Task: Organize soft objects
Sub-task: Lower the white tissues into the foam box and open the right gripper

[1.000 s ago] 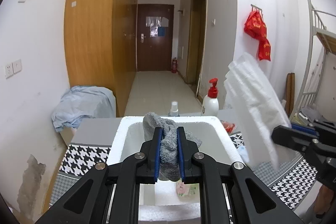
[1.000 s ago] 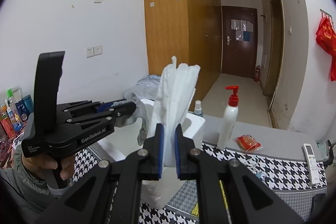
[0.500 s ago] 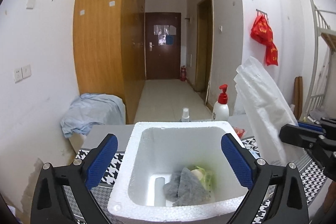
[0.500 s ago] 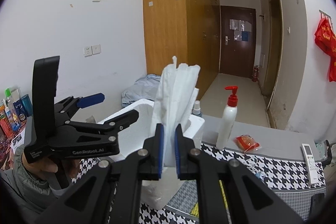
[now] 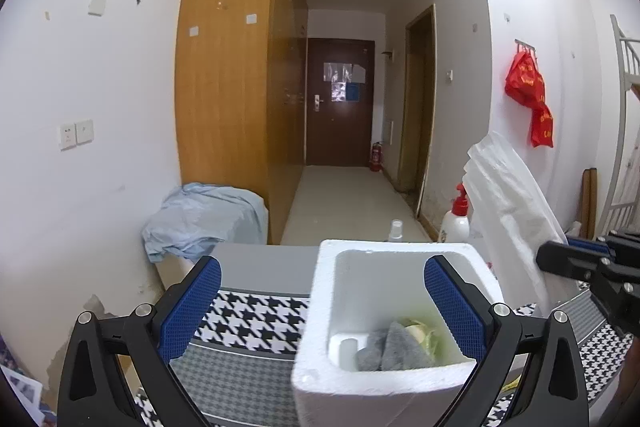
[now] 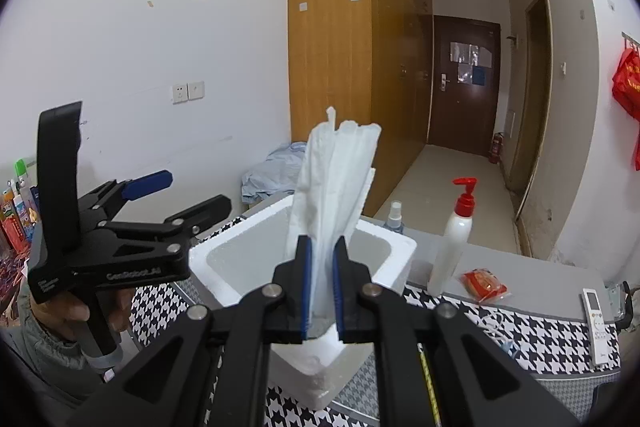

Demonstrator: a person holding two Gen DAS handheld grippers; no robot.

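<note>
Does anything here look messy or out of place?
A pale blue cloth lies crumpled in a heap by the wardrobe, and wall plaster below it has flaked away. The grey cloth sits neatly inside the foam box.

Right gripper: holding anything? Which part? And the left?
The right gripper is shut on the white plastic bag, pinched near its lower end. The left gripper is open and holds nothing.

Both wrist cameras sit low over the tabletop (image 5: 256, 259) and face the far brown door (image 6: 464, 87). The left view looks closely into the foam box (image 5: 316, 311); the right view, slightly farther back, shares box, pump bottle (image 6: 452, 239) and hallway.
</note>
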